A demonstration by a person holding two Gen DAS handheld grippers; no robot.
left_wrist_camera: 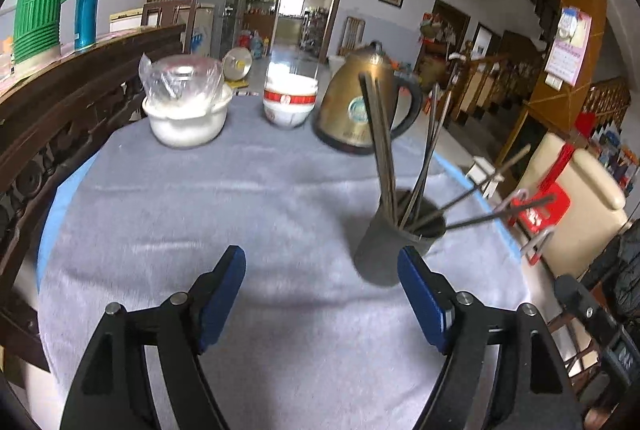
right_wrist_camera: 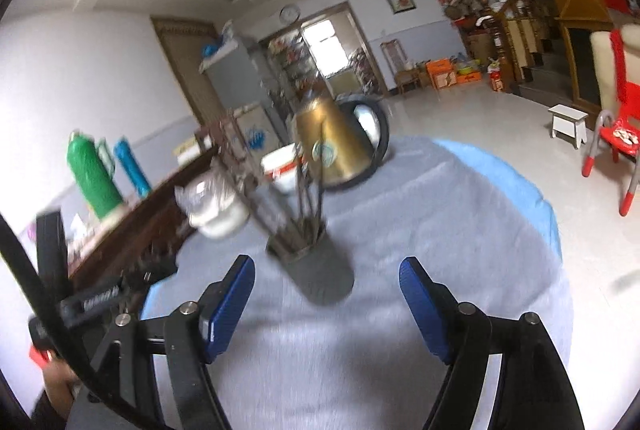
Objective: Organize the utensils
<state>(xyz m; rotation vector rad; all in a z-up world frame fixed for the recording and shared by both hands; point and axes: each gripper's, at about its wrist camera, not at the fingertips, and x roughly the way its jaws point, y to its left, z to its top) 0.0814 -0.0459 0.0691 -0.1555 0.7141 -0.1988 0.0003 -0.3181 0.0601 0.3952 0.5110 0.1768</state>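
A dark grey utensil cup (left_wrist_camera: 390, 246) stands on the grey tablecloth (left_wrist_camera: 240, 190), with several dark chopsticks (left_wrist_camera: 382, 146) fanned out of it. My left gripper (left_wrist_camera: 322, 262) is open and empty, low over the cloth, with its right fingertip just in front of the cup. In the right wrist view the same cup (right_wrist_camera: 320, 270) with its chopsticks (right_wrist_camera: 308, 190) shows blurred, just ahead of my right gripper (right_wrist_camera: 326, 272), which is open and empty above the cloth.
A gold electric kettle (left_wrist_camera: 360, 102), a red-banded white bowl (left_wrist_camera: 290, 102) and a white pot with a plastic bag on it (left_wrist_camera: 186, 110) stand at the table's far side. A dark wooden rail (left_wrist_camera: 60, 118) runs along the left. The left gripper's body (right_wrist_camera: 96, 298) shows at the right view's lower left.
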